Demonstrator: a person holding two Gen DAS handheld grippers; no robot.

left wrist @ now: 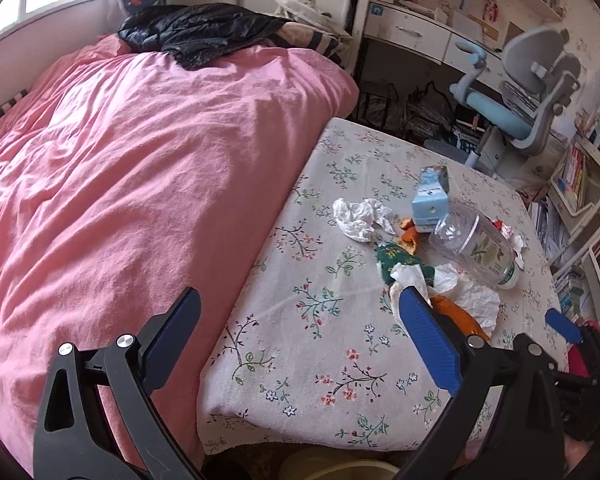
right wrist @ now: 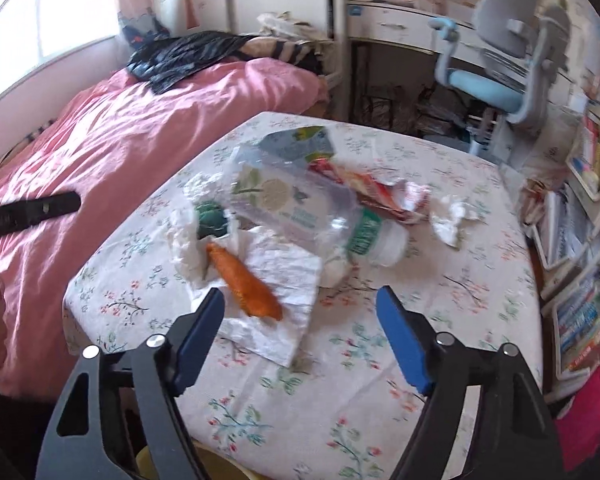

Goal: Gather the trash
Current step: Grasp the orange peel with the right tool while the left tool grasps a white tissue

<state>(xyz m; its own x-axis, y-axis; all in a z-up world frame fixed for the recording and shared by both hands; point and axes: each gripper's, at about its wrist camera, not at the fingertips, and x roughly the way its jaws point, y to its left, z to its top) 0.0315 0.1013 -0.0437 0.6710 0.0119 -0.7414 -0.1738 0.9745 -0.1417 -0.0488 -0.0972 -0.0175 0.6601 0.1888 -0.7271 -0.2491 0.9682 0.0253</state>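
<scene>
Left wrist view: the left gripper (left wrist: 300, 328) hangs with its jaws spread wide and nothing between them, above the near left part of the bench (left wrist: 300, 360), which is draped in a floral cloth. Taking the clear plastic bottle (left wrist: 476, 246) as landmark, the trash lies gathered around it on the bench. A pale blue carton (left wrist: 430, 200) stands just behind the bottle, touching its base end. A crumpled white tissue (left wrist: 360, 218) lies to the left of the bottle. A green wrapper (left wrist: 392, 262) and a second crumpled tissue (left wrist: 468, 294) lie in front of the bottle, with an orange wrapper (left wrist: 456, 316) on that tissue. A small red and white wrapper (left wrist: 508, 232) lies at the bottle's right. One blue fingertip of the right gripper (left wrist: 564, 326) shows in front and to the right of the bottle.

Right wrist view: the right gripper (right wrist: 300, 320) is open, empty, its pads apart on either side of the flattened tissue (right wrist: 284, 280) bearing the orange wrapper (right wrist: 244, 284), without touching either. The bottle (right wrist: 300, 208) lies on its side just beyond them, its white cap (right wrist: 392, 244) to the right. A bed with a pink quilt (right wrist: 120, 152) adjoins the bench, left of the bottle; a desk chair (right wrist: 500, 40) stands well behind it.
</scene>
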